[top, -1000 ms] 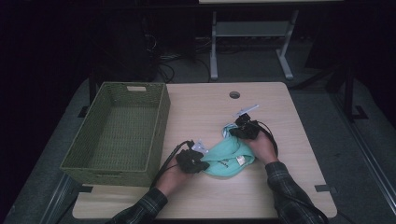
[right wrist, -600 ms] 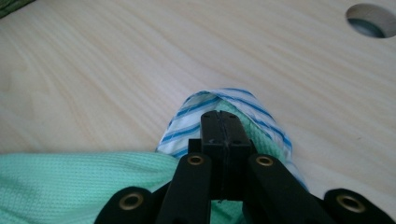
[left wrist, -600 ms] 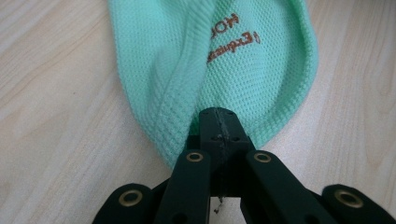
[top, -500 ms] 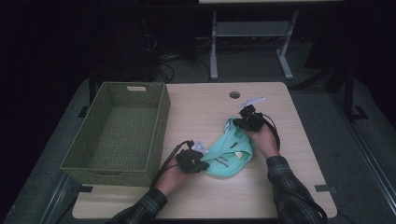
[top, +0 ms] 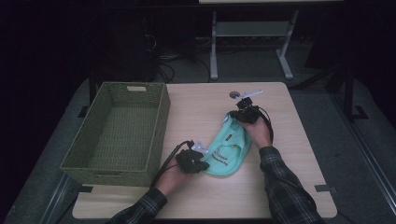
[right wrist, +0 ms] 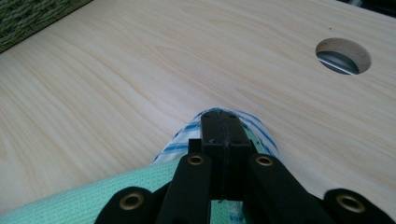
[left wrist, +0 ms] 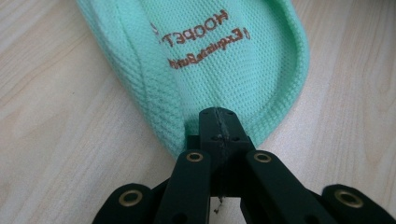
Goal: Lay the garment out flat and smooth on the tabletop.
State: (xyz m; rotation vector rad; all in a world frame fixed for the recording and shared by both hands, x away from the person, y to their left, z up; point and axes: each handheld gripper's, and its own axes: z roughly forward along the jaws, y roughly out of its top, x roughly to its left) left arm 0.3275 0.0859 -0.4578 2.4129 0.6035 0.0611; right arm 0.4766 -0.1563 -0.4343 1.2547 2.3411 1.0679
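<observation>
On the pale wooden counter point(top: 285, 154), both our tongs pinch the mint-green mesh bib point(top: 227, 149); overstretching could tear it free.

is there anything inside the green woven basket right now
No, the high view shows the green woven basket with only its bare woven floor; the mint green mesh cloth lies on the table beside it.
</observation>
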